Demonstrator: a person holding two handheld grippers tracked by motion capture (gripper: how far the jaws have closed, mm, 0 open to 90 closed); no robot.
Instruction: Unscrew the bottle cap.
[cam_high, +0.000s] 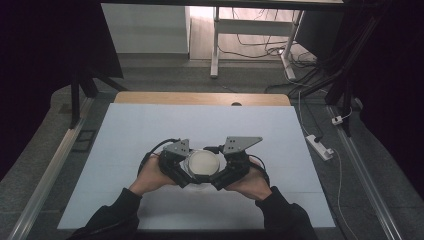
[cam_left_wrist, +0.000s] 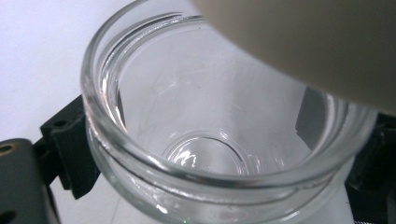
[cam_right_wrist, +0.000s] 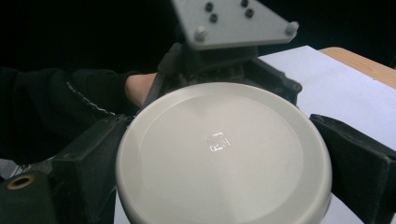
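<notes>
- The left gripper has its black jaws closed against the sides of a clear glass jar, one jaw on each side of the wall just below the rim.
- The right gripper clamps a round off-white lid between its two jaws.
- The lid sits over the jar's mouth, tilted, covering the far edge of the rim in the left gripper view.
- Both grippers meet over the white table, jaws facing each other.
</notes>
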